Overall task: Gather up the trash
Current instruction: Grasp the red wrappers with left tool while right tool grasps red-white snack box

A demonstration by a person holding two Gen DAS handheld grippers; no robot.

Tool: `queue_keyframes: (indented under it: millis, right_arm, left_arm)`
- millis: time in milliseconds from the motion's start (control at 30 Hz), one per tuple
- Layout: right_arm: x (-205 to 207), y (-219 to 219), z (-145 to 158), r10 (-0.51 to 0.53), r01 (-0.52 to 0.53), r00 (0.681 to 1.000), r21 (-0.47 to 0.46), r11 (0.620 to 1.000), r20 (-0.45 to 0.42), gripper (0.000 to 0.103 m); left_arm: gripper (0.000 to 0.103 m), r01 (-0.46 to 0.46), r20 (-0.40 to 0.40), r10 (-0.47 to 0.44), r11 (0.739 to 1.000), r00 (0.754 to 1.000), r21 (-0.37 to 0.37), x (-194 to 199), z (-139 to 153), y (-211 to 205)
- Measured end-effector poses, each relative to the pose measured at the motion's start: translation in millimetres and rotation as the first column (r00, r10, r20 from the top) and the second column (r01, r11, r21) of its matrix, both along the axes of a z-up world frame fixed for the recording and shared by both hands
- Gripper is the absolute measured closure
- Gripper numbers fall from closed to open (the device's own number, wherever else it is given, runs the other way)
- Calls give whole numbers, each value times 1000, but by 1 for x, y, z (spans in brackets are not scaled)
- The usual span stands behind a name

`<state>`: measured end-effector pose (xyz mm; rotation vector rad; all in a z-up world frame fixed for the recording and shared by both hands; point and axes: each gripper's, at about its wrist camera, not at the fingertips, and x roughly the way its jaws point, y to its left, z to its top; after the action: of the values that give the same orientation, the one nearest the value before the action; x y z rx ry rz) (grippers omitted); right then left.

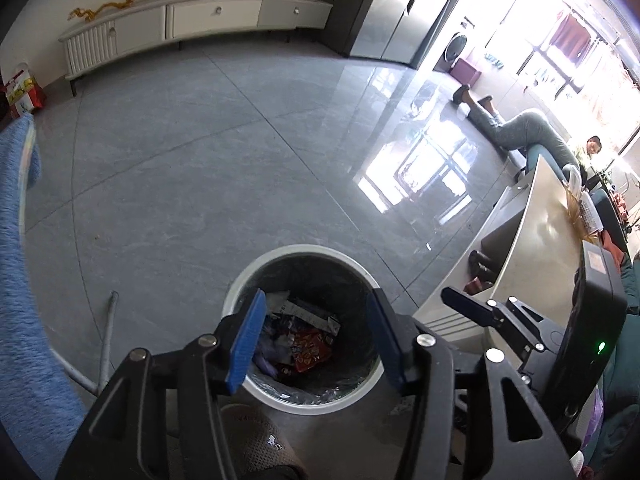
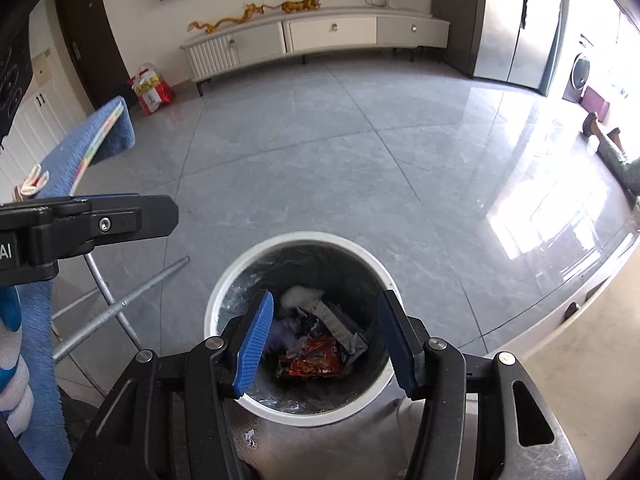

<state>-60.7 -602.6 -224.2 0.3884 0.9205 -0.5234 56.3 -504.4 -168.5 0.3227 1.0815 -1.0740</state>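
A blue towel (image 1: 20, 272) is seen draped along the left edge of the left wrist view, with grey metal legs (image 1: 105, 340) crossed below it on the grey tiled floor (image 1: 200, 160). Near the bottom centre of that view, a white-rimmed trash bin (image 1: 244, 280) lined with a clear bag is set on the floor, and the left gripper (image 1: 316, 340) is held directly above it with its blue-padded jaws spread apart and nothing caught between them. Inside the bin, crumpled trash is piled: a red wrapper (image 1: 310, 350), a purple wrapper (image 1: 266, 354) and a dark carton (image 1: 308, 314). To the right of the bin, the corner of a beige table (image 1: 540, 220) is seen, and the black tip of the right gripper is visible in front of it. In the right wrist view, the towel (image 2: 80, 152) is again found on the left, with the side of the left gripper (image 2: 120, 220) reaching in just beside it. At the lower centre, the same bin (image 2: 216, 300) is framed by the right gripper (image 2: 326, 338), whose jaws are likewise released and empty. The red wrapper (image 2: 314, 358) is seen lying at the bottom of the bin, with a silver wrapper (image 2: 336, 320) and a white wad (image 2: 300, 296) resting above it. A white cabinet (image 2: 320, 36) is placed along the far wall.
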Motion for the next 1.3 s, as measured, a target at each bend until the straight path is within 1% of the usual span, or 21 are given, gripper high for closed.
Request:
queue_keyframes:
  millis: [100,200,367,467,600,667,767,833,967,1000,1067,1133,1200,1300]
  right_arm:
    - [-4,7,16,2,-2,1000,-16,1000,25,48]
    - [-4,20,34,19,-17,998,-38,999,52,48]
    - [-3,49,76,68,-58,993,-104,993,95,47]
    - [-3,71,104,104,-86,986,-138,987,133,46]
    - [-1,102,139,162,-130,971,-181,975,177,46]
    - [1,119,158,202,-161,959,-203,966,200,46]
    - [5,144,179,254,-201,940,-233,952,229,44]
    - [9,158,189,284,-226,928,-245,943,239,41]
    - [25,189,202,361,-296,903,-273,915,232,40]
    - [29,195,202,380,-315,896,-275,909,230,40]
    - [39,206,200,413,-351,883,-273,896,223,39]
    - [52,216,196,437,-378,874,-267,886,212,39]
    - [67,224,190,455,-402,867,-254,879,203,39]
    - [94,233,175,483,-441,855,-222,869,191,39]
  left_arm:
    - [52,-29,16,29,999,999,-35,2,16,19]
    - [52,-71,22,73,994,997,-83,8,34,47]
    - [52,-83,56,89,991,994,-103,13,61,90]
    - [52,-104,66,113,987,991,-125,18,77,124]
    - [52,-160,91,177,972,980,-170,26,99,179]
    - [51,-192,110,216,961,970,-200,31,111,212]
    - [46,-225,140,260,948,956,-223,36,121,250]
    - [45,-250,164,290,941,943,-228,37,122,279]
    - [45,-305,183,348,925,920,-227,56,117,340]
    - [45,-317,191,360,922,913,-222,60,115,352]
    - [43,-361,214,402,910,890,-205,72,109,382]
    - [43,-409,214,445,892,870,-194,87,102,413]
    - [43,-455,197,487,870,851,-188,102,96,438]
    - [43,-527,149,554,829,819,-184,128,82,470]
